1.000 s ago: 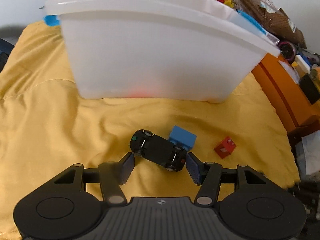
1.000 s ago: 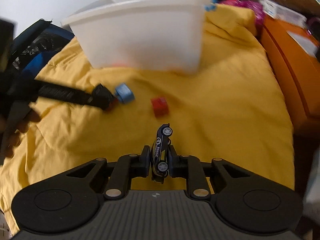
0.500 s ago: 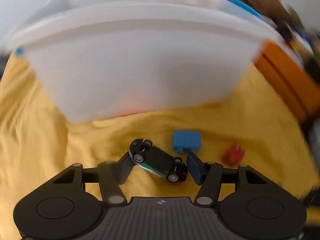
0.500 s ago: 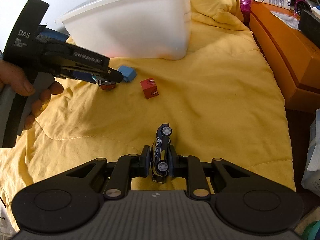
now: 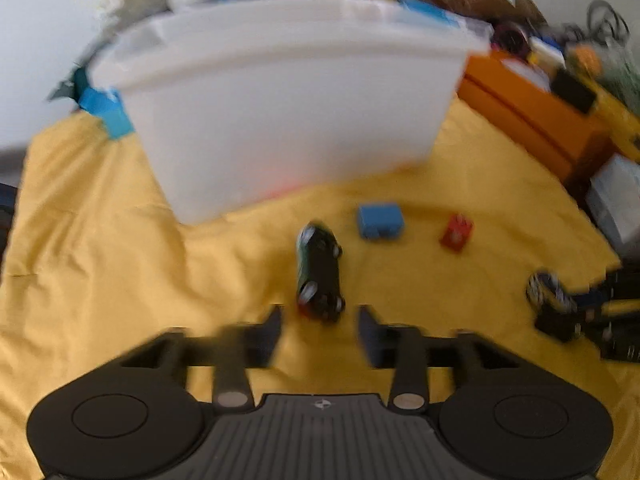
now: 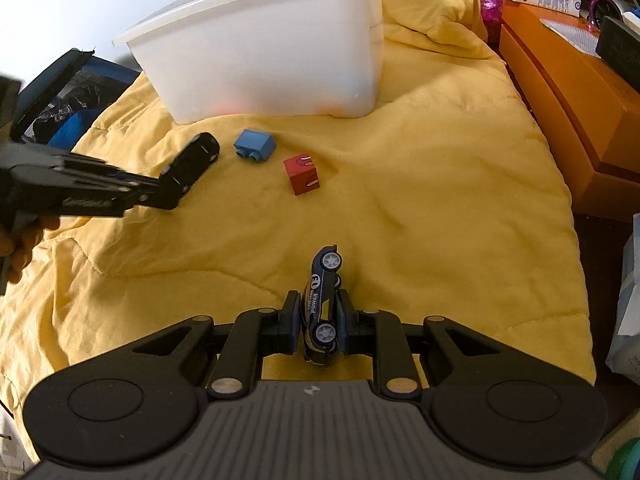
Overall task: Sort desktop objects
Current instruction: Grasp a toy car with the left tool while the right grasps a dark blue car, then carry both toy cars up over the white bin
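Right wrist: right tongs (image 6: 319,322) level, pinching blue car (image 6: 321,304); left tongs (image 5: 319,334) spread.

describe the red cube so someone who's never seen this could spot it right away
Find the white bin on the yellow blanket. In front of it lie three small things in a loose row: a black car, a blue brick, then the red cube. It is the only red one, and has white marks.
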Motion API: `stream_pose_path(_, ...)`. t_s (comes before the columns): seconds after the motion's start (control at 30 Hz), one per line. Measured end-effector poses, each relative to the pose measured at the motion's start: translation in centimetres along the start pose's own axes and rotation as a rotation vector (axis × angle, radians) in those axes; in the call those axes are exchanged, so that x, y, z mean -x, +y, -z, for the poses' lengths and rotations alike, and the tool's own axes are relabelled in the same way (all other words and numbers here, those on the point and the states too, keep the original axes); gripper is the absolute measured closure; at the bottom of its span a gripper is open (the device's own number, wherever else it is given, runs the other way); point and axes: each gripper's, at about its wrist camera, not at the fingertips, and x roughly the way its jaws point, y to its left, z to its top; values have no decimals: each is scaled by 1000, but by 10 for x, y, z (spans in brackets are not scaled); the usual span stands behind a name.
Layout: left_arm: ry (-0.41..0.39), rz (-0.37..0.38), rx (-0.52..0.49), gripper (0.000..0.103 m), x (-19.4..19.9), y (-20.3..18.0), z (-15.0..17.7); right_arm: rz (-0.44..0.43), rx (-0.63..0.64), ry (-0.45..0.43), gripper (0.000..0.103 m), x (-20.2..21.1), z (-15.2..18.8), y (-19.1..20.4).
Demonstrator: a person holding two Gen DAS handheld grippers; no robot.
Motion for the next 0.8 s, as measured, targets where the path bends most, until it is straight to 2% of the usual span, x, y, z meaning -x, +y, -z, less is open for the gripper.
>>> stream_pose_path(0.03, -12, 14, 28, 43, 1, 2, -3, 0, 0, -1, 82, 0, 0, 0)
stream_pose_path(0.1, -4, 35, 58, 43, -7, 3, -14, 0, -4, 0, 82, 0, 0, 0)
stream_pose_path(0.23, 18, -5, 65, 44, -30, 4, -27, 4, 1, 5, 82, 0, -1, 2)
stream_pose_path(0.33, 41, -1, 55, 70, -42, 4, -32, 3, 2, 7, 82, 0, -1, 3)
stream_pose_path(0.47, 37, 0, -2, 70, -39, -3, -29, 4, 3, 7, 82, 0, 1, 4)
stream_pose_path(0.6, 23, -2, -8, 71, -17, -2, -20, 0, -7, -4, 82, 3, 2, 3)
stream_pose_path(0.8, -60, 32, 69, 70, 40, 8, -7, -12, -7, -65, 83, 18, -5, 6)
